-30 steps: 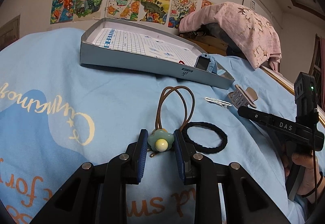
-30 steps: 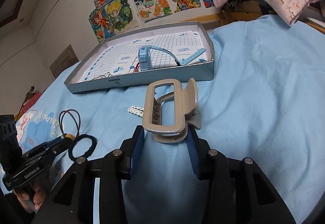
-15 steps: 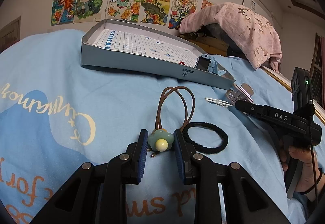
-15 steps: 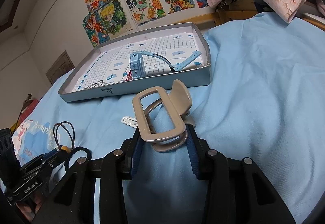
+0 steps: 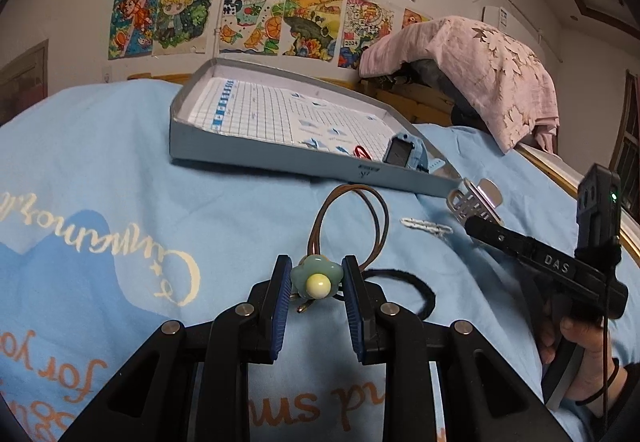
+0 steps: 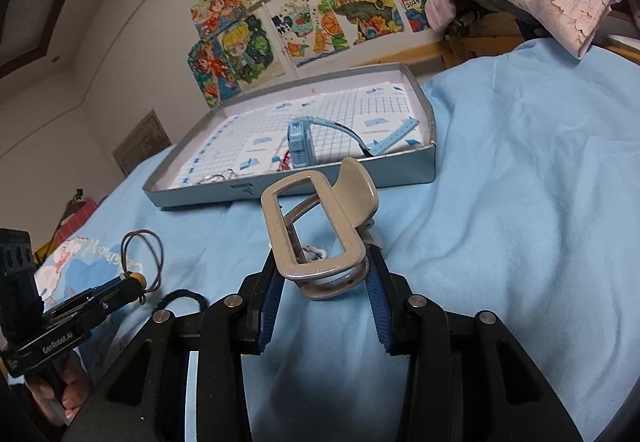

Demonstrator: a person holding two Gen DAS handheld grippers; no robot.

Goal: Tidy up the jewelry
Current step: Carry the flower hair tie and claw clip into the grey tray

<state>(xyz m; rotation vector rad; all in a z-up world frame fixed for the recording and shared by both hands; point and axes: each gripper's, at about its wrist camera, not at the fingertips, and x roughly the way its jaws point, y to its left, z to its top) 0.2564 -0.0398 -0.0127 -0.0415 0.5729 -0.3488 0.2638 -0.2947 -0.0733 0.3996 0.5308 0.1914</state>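
My left gripper (image 5: 316, 282) is shut on the green flower charm of a brown hair tie (image 5: 352, 217); its loop trails forward over the blue blanket. My right gripper (image 6: 324, 274) is shut on a beige claw clip (image 6: 320, 226), held tilted up off the blanket just before the grey tray (image 6: 320, 185). In the tray lie a blue watch (image 6: 300, 145) and a small red piece (image 5: 362, 151). A black hair tie (image 5: 416, 294) lies right of the left fingers, partly hidden by them. A white beaded clip (image 5: 426, 226) rests on the blanket between the grippers.
The blue blanket (image 6: 520, 201) covers the whole surface, with wide bare cloth to the right of the tray. A pink cloth (image 5: 480, 69) drapes over furniture at the back right. Drawings hang on the wall behind. A person's hand (image 5: 576, 342) holds the right gripper's handle.
The right gripper has lifted the claw clip off the blanket and tipped it upward toward the tray. The left gripper keeps its hold on the flower tie and has barely moved.
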